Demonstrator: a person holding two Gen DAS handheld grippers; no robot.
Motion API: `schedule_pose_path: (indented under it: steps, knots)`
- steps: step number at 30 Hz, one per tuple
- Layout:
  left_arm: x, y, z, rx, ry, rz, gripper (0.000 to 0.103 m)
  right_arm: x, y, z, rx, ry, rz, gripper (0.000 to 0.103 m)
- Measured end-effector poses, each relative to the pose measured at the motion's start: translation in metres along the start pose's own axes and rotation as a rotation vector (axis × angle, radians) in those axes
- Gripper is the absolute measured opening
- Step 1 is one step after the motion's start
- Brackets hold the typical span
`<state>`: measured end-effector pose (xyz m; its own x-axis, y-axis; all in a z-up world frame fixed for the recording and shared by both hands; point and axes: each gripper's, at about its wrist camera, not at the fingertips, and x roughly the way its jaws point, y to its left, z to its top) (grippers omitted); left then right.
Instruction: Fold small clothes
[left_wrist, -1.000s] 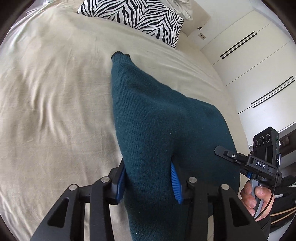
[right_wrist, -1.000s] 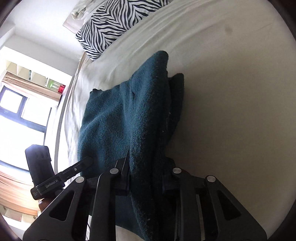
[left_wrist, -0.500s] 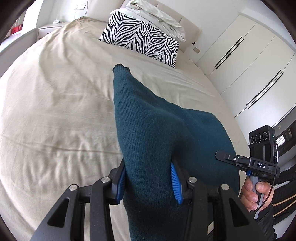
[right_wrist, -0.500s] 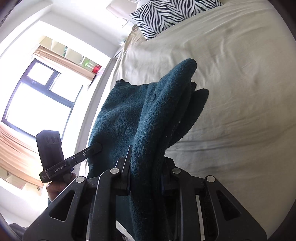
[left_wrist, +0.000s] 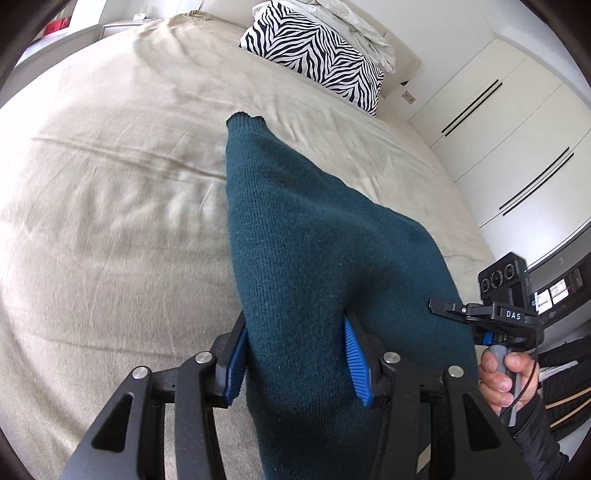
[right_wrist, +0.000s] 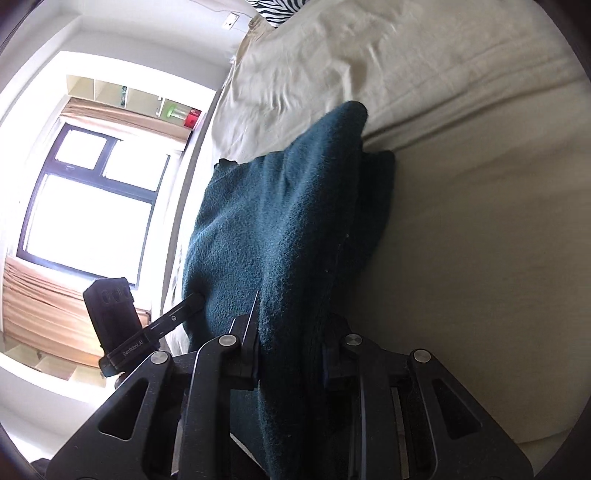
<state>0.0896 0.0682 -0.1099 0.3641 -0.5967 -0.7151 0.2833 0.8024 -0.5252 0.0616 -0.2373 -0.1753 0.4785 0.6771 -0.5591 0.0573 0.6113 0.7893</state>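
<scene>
We are looking at a dark teal knitted garment (left_wrist: 317, 266), thick and slightly fuzzy, with a fine ribbed weave showing on its broad face. It is hanging between the two grippers above a beige bedsheet (left_wrist: 110, 221), not lying flat on it. In the left wrist view the cloth is running away from the near edge as a long tapering fold, ending far off in a narrow ribbed cuff or hem with a small notch. Its right side is spreading wider toward the right gripper (left_wrist: 448, 308), which a hand (left_wrist: 508, 376) is holding at the right edge of that view.

The left gripper (left_wrist: 295, 354) is keeping the garment between its blue pads (left_wrist: 356, 363); its jaws are opening at this moment, standing roughly half apart, and the cloth is still filling the gap and touching both pads.

In the right wrist view the garment (right_wrist: 280, 236) is looking bunched into several thick layers, draping over the sheet (right_wrist: 480, 221) with one rounded fold reaching farthest. The right gripper (right_wrist: 291, 354) is standing nearly closed, pinching that bundle of layers tightly.

A zebra-striped pillow (left_wrist: 314, 55) is lying at the far end of the bed, well apart from the garment, and white wardrobe doors (left_wrist: 517, 129) are standing to the right.
</scene>
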Motion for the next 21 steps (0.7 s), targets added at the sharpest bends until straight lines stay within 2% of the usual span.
schedule_pose_path:
  steps: [4, 9, 12, 13, 14, 16, 17, 20, 21]
  knots:
    - [0.004, 0.005, -0.006, -0.011, -0.016, -0.029, 0.059, 0.007, -0.03, -0.004, 0.063, -0.011, 0.106, 0.024]
    - [0.0, 0.009, -0.016, -0.035, -0.041, -0.039, 0.061, 0.007, -0.038, -0.006, 0.081, -0.021, 0.162, 0.024]
    - [-0.011, -0.001, -0.018, 0.008, -0.078, 0.027, 0.066, -0.003, -0.03, -0.01, 0.066, -0.046, 0.105, 0.027]
    - [-0.017, -0.006, -0.02, 0.038, -0.098, 0.067, 0.071, -0.01, -0.028, -0.009, 0.047, -0.058, 0.067, 0.031]
    - [-0.025, -0.011, -0.022, 0.066, -0.124, 0.108, 0.077, -0.015, -0.024, -0.005, 0.027, -0.072, 0.02, 0.039]
    - [-0.042, -0.02, -0.027, 0.104, -0.186, 0.174, 0.088, -0.032, -0.012, -0.016, -0.016, -0.113, -0.061, 0.046]
    - [-0.051, -0.025, -0.029, 0.119, -0.218, 0.196, 0.094, -0.04, -0.006, -0.02, -0.039, -0.13, -0.084, 0.046]
    - [-0.074, -0.047, -0.036, 0.193, -0.306, 0.272, 0.103, -0.06, 0.008, -0.035, -0.086, -0.182, -0.148, 0.046]
    - [-0.08, -0.055, -0.039, 0.228, -0.333, 0.309, 0.103, -0.065, 0.013, -0.039, -0.095, -0.194, -0.159, 0.046]
